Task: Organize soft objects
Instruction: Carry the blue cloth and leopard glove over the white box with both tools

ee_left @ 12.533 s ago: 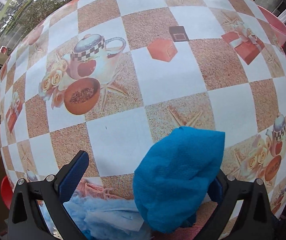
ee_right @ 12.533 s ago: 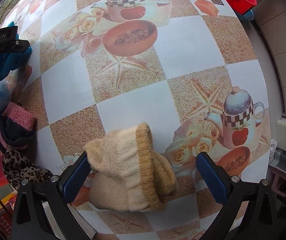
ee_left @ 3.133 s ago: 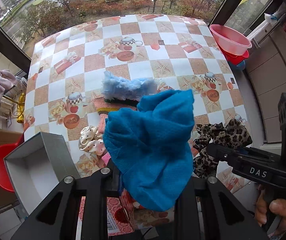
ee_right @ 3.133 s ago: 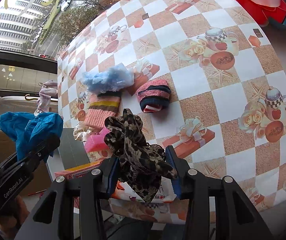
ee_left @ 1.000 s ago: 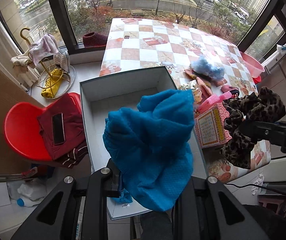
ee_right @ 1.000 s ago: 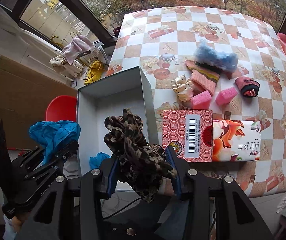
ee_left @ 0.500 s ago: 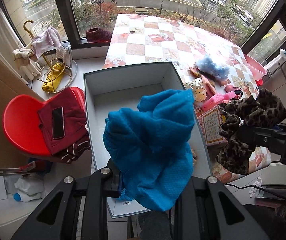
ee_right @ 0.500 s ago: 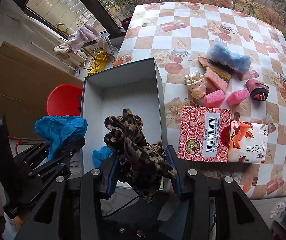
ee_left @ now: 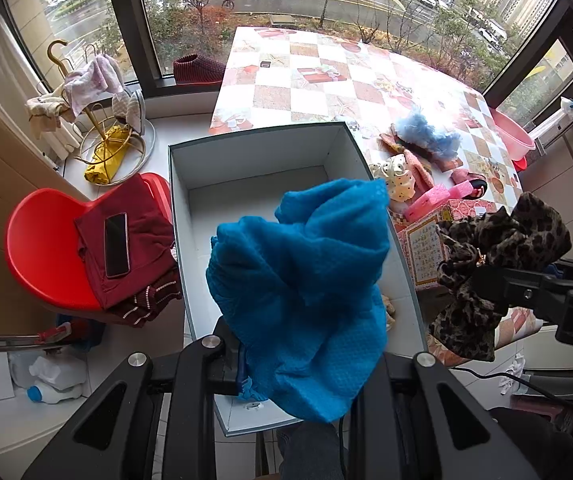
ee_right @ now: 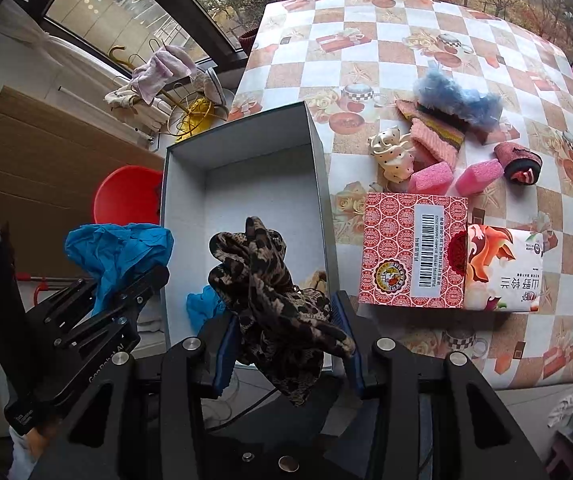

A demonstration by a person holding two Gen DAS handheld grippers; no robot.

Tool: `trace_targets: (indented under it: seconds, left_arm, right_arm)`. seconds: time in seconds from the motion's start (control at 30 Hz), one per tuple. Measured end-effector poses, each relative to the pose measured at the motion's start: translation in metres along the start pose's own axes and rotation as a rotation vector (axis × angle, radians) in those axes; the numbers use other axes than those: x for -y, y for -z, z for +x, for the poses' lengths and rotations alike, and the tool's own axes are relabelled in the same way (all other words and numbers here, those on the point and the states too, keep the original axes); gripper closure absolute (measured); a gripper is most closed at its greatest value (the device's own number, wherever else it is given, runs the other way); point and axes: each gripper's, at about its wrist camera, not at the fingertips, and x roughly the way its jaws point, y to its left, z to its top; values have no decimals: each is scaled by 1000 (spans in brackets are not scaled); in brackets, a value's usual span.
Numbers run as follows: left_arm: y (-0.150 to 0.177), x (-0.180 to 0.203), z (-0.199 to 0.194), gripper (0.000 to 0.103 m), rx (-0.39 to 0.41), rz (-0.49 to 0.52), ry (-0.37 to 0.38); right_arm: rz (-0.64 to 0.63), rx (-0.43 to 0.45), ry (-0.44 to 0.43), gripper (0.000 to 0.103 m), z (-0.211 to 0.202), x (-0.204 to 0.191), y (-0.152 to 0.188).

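Observation:
My left gripper is shut on a blue cloth and holds it high above an open grey box beside the table. My right gripper is shut on a leopard-print cloth over the near end of the box. The leopard cloth also shows in the left wrist view, the blue cloth in the right wrist view. A blue item and a beige item lie in the box. Several soft items remain on the table: a fluffy blue one, pink sponges, a striped sock.
A red patterned carton and a white packet lie on the checkered table next to the box. A red chair with dark red clothes and a phone stands left of the box. A gold rack with cloths stands by the window.
Both grippers have drawn back from the table with their cloths and now hang over the box. In the last half second the view shifted slightly; the grips are unchanged.

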Motion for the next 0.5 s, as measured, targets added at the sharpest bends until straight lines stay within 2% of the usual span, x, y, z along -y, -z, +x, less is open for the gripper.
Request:
trace_targets:
  seconds: [0.5]
  left_arm:
    - [-2,-9,5,76,-5,-19,3]
  right_arm:
    - [-11,-16,13,58,7,-5,-3]
